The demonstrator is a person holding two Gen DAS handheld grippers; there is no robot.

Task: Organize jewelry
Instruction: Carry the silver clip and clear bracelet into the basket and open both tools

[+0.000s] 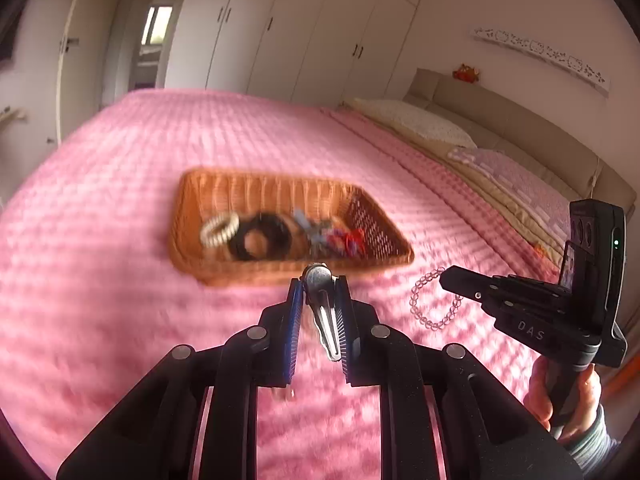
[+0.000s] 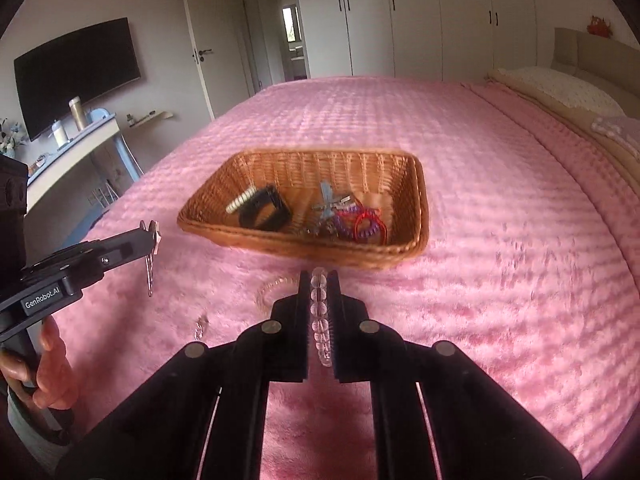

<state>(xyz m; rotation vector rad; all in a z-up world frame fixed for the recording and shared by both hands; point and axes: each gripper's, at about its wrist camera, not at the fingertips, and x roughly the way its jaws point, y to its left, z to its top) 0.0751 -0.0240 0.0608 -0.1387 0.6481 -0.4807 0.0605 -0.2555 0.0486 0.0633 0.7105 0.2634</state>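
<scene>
The shallow rectangular orange-brown wicker basket (image 2: 304, 200) sits on the pink plush bedspread (image 2: 500, 260) at twelve o'clock from both grippers, its long axis running three to nine. The left gripper (image 1: 319, 280) has its jaws closed on a slim silver metal hair clip (image 1: 322, 312) lying lengthwise between them. The right gripper (image 2: 319, 276) has its jaws closed on a clear-pink beaded bracelet (image 2: 320, 320), whose loop hangs free. Neither is over the basket's near rim yet; both look about equally near, a forward carry away.

One basket (image 2: 416, 200); two hand-held grippers (image 1: 319, 280) (image 2: 319, 276); two pillows (image 1: 416, 120).
</scene>
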